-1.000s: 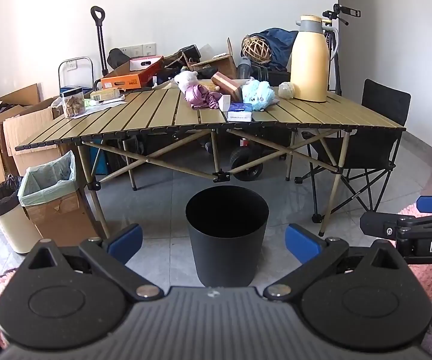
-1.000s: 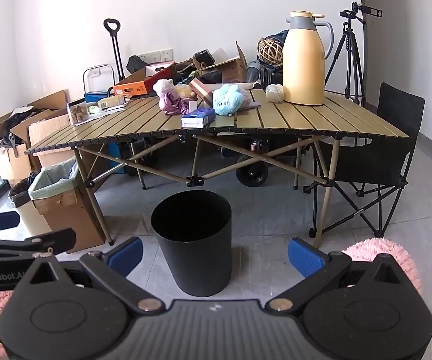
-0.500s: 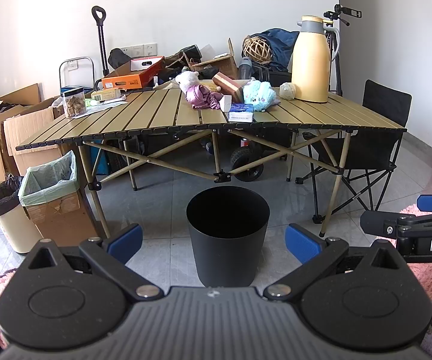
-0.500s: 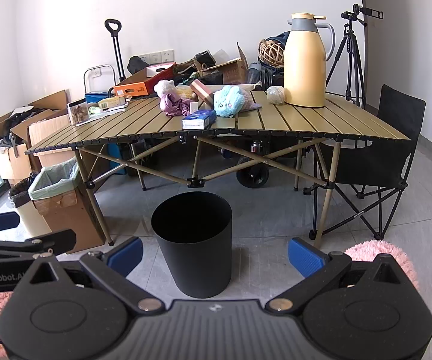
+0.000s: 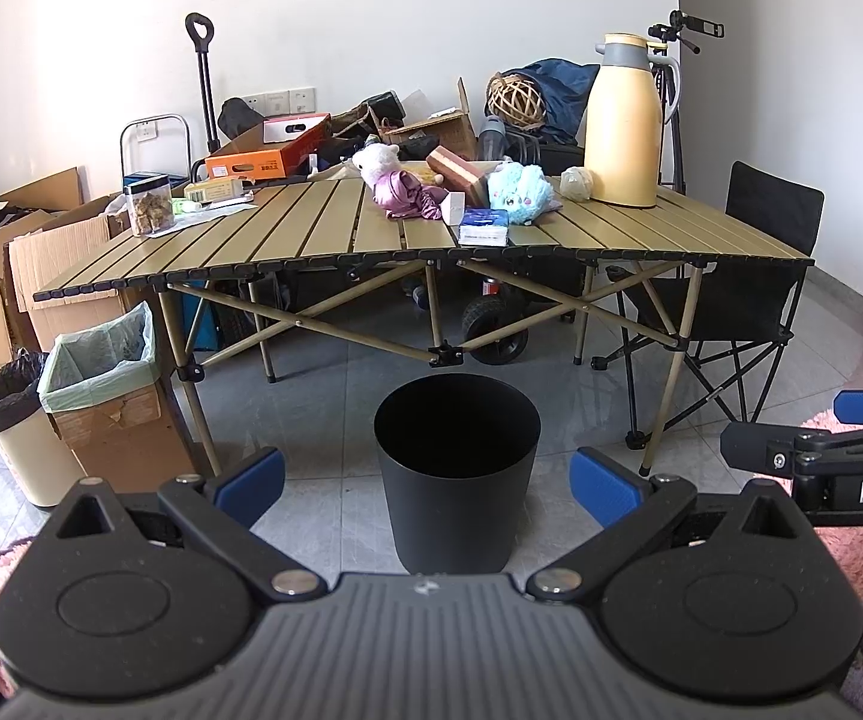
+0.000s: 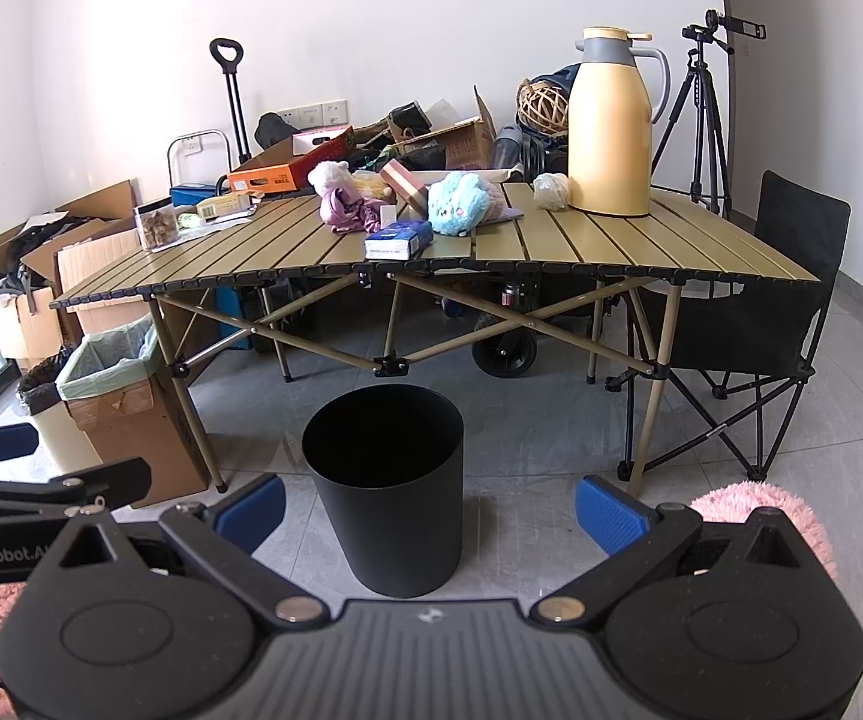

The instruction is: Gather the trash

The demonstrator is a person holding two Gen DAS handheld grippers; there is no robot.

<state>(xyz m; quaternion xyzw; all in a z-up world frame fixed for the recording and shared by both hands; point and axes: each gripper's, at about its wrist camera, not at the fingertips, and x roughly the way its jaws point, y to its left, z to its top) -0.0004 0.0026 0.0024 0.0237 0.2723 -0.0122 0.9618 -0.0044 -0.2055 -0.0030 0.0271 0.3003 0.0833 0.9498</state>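
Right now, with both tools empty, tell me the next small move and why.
Probably carry both tools forward toward the table. The left tool and right tool are open and hold nothing, and both hang low behind the black bin, well short of the tabletop. The crumpled paper ball beside the yellow jug looks like the likeliest trash.
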